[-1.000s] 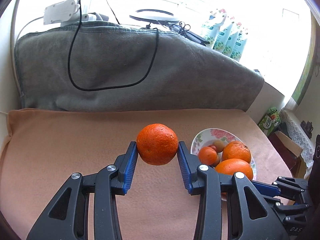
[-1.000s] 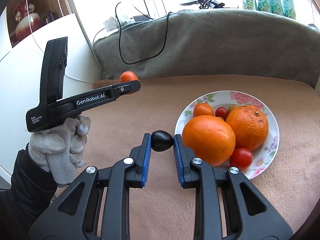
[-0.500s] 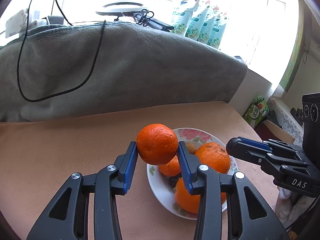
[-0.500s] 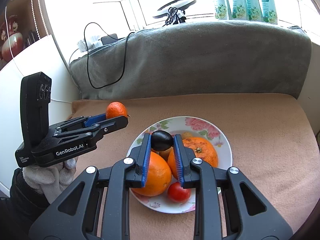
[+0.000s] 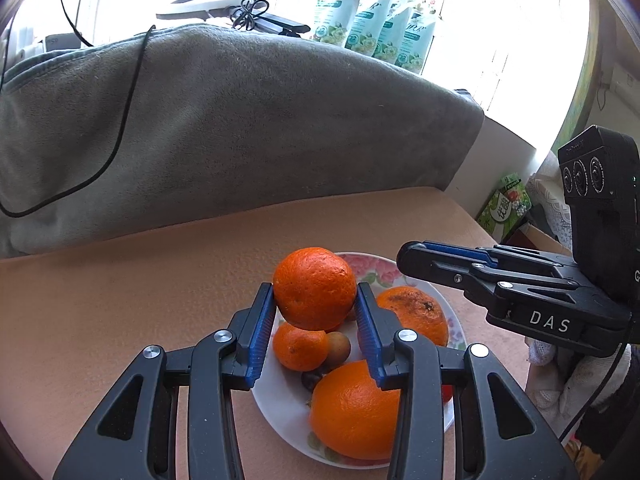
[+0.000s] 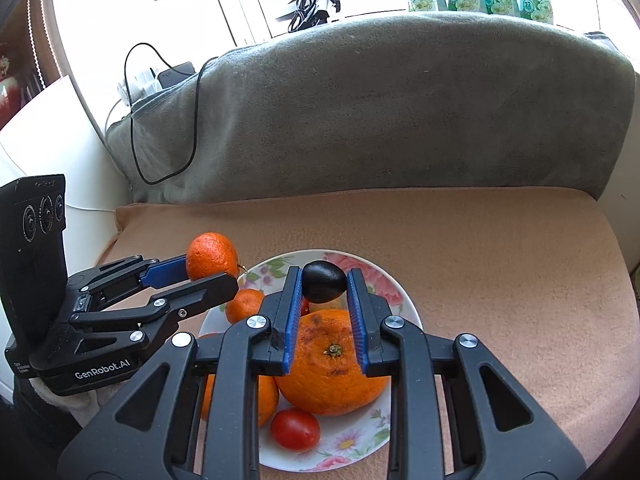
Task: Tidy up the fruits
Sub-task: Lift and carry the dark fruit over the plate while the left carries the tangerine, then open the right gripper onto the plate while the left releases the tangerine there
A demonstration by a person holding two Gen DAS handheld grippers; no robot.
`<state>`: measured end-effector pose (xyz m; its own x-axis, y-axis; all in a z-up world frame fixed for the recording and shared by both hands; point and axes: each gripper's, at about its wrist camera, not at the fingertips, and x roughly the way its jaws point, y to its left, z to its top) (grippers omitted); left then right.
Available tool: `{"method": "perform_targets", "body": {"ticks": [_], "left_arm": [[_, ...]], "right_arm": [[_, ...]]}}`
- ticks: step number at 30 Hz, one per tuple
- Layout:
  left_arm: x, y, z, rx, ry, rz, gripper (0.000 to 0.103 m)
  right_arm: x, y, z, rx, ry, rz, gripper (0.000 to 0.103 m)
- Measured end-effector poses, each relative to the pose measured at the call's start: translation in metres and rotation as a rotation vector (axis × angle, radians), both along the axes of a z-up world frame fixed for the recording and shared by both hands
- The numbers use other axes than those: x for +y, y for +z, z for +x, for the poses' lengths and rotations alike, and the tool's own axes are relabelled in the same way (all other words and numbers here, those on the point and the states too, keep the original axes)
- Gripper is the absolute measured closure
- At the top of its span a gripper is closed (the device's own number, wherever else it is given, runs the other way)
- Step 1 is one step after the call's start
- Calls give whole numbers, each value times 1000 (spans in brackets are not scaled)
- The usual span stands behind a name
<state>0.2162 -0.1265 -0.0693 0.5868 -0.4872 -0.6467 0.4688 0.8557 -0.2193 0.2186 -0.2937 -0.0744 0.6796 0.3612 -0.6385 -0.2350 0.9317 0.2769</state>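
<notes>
My left gripper (image 5: 315, 307) is shut on a mandarin (image 5: 314, 288), held above the near-left part of a floral plate (image 5: 276, 396). That mandarin (image 6: 212, 257) shows in the left gripper (image 6: 210, 272) in the right wrist view too. My right gripper (image 6: 323, 282) is shut on a small dark plum (image 6: 324, 281) above the plate (image 6: 400, 292). The plate holds a large orange (image 5: 354, 410), a second orange (image 5: 416, 312), a small mandarin (image 5: 300, 345), a brown fruit (image 5: 339, 345) and a red tomato (image 6: 295, 429). In the left wrist view the right gripper (image 5: 406, 258) comes in from the right.
The plate rests on a peach cloth (image 6: 500, 264). Behind it rises a grey blanket-covered back (image 5: 260, 128) with a black cable (image 5: 120, 128) draped over it. Green-white pouches (image 5: 372, 28) line the window sill. A green carton (image 5: 506, 208) sits past the right edge.
Both grippers have swung in over the plate with their fruit, the left from the left side, the right from the plate's left rim. Both grips are unchanged.
</notes>
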Motion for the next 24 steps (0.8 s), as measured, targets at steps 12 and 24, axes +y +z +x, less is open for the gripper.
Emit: {"method": "perform_targets", "body": {"ticks": [12, 24], "left_arm": [[-9, -3, 2, 11, -26, 8, 64], [-7, 0, -4, -1, -50, -1, 49]], "right_arm": [[-3, -5, 7, 23, 1, 11, 79], [-3, -6, 7, 24, -4, 24, 44]]}}
